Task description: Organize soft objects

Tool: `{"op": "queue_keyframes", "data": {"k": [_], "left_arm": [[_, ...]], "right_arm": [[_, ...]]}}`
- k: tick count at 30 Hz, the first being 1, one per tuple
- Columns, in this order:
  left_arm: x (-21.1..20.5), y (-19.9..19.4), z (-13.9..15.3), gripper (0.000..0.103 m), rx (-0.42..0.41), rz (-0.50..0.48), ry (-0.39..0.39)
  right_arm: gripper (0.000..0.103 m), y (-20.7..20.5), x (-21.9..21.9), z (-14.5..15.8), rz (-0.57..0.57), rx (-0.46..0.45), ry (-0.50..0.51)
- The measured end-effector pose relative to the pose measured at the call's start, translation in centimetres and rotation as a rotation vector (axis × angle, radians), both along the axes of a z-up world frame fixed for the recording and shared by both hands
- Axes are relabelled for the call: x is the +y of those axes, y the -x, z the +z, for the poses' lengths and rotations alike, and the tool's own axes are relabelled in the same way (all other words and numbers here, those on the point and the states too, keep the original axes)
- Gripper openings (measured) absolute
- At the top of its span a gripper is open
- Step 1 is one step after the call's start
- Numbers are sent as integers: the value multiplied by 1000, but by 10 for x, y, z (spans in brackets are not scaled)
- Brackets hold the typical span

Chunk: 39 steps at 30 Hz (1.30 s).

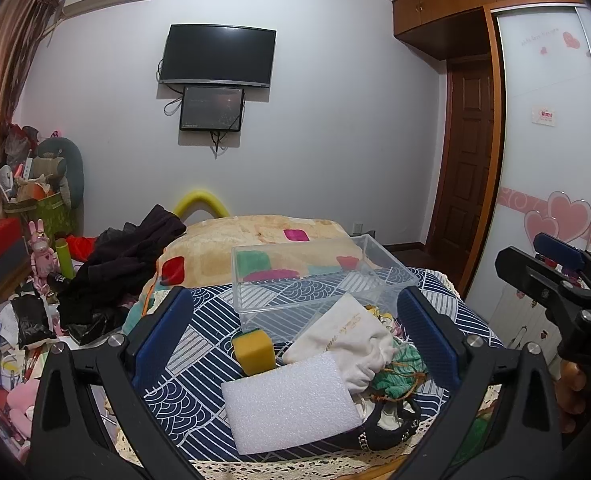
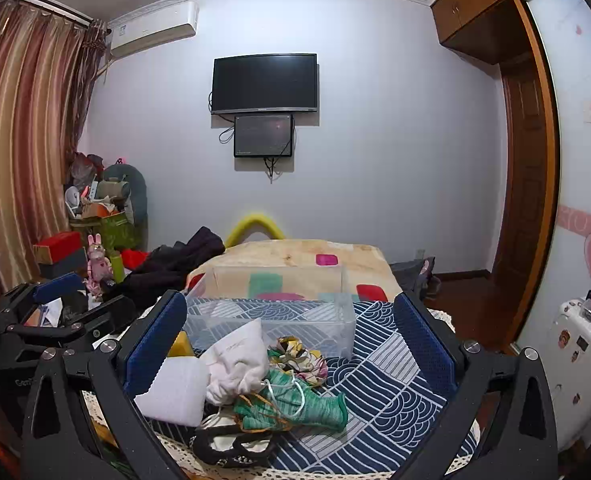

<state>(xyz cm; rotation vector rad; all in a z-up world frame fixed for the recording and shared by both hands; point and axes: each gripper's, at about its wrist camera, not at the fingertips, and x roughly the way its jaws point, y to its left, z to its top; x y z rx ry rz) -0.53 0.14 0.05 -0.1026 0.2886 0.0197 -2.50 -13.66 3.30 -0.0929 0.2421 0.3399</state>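
Note:
Soft items lie in a heap on the blue patterned cloth (image 1: 183,364) in front of an empty clear plastic box (image 1: 315,284). The heap holds a white foam block (image 1: 291,404), a yellow sponge (image 1: 253,350), a white drawstring pouch (image 1: 347,340), a green knitted piece (image 2: 295,404), a floral fabric piece (image 2: 301,358) and a black strappy item (image 2: 231,446). My left gripper (image 1: 295,332) is open above the foam and sponge, holding nothing. My right gripper (image 2: 291,340) is open over the pouch and green knit, also holding nothing. The box (image 2: 271,312) sits just beyond both.
A beige blanket (image 1: 255,240) with coloured patches covers the bed behind the box. Dark clothes (image 1: 127,264) are piled at the left. Clutter and boxes (image 1: 11,248) fill the left floor. A wardrobe (image 1: 551,140) and a white suitcase (image 2: 579,364) stand to the right.

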Motion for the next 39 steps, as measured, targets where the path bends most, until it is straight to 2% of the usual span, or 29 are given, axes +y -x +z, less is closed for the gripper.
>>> {"op": "queue_keyframes", "data": {"k": [27,39], "left_arm": [[-1,3,2,103,-6,-2,-7],[7,-12,-11,103,30,-4,-1]], "right_arm": [[103,1,2,1,-1,-5,1],[103,-14,0,-13,6,42,4]]}}
